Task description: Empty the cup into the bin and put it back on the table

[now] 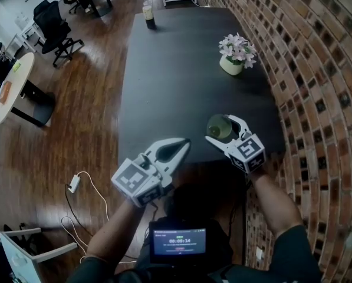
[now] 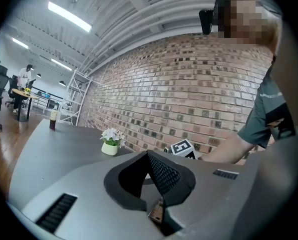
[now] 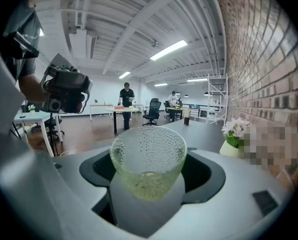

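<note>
Right gripper view showed the right tongs (image 3: 148, 196) gripping a green-tinted glass cup (image 3: 149, 156), which stood upright between the jaws. In the head view, the cup in the tongs was over the near part of the dark surface (image 1: 164, 69). The left tongs (image 1: 185, 142), just left of the right tongs, were closed and held nothing. A potted flower (image 1: 236, 56) stood beyond the right tongs.

The left gripper (image 1: 183, 144) has jaws together; the right gripper (image 1: 223, 129) clasps a cup (image 3: 149, 159).
</note>
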`<state>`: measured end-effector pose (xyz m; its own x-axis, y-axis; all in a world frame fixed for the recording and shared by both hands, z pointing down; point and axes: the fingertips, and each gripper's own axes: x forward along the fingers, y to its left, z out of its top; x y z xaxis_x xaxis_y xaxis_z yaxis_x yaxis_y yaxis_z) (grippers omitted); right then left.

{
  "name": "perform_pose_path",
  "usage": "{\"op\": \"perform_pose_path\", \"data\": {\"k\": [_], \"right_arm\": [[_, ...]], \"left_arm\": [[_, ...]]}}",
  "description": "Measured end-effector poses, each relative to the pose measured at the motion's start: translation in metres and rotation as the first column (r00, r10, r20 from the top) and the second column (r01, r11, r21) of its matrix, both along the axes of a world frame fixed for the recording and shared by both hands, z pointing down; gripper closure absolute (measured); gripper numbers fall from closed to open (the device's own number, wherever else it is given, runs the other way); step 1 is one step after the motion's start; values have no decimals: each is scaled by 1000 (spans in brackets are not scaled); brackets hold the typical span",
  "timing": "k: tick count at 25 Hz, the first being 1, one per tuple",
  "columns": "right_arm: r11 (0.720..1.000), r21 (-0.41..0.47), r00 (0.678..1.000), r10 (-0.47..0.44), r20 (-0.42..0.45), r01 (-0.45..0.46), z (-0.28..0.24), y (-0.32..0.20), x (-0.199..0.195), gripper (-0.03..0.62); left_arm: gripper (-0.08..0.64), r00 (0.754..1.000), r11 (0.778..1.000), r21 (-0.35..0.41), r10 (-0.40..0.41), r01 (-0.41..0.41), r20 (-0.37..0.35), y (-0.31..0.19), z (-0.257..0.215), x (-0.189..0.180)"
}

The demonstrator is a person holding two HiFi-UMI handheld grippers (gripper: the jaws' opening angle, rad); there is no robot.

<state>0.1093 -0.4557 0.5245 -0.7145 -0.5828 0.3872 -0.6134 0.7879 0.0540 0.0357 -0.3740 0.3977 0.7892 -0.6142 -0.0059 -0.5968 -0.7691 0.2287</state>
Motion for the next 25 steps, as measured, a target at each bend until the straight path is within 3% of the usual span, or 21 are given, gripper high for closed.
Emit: {"op": "perform_pose_path", "data": {"k": [9,13,19,22,25], "right_arm": [[994,-19,994,-104,20,104,-54,73,6,202],[987,-52,988,-150,21,151,-60,101,14,204],[971,-101,976,-215,13,216,-68,161,19,204],[974,-97,979,-202,12,202,-78,184,19,202],[983,-92,987,-160,11,161,-83,202,19,203]], "left_arm": [[566,999,1000,10,-28,28,28,55,-19,9],[566,998,998,34,-57,56,32,77,-26,17],[566,998,998,58,-34,31,50,120,-36,26],[566,999,997,74,-25,22,44,130,-43,20],[566,999,993,108,50,-50,-2,146,-60,21]]}}
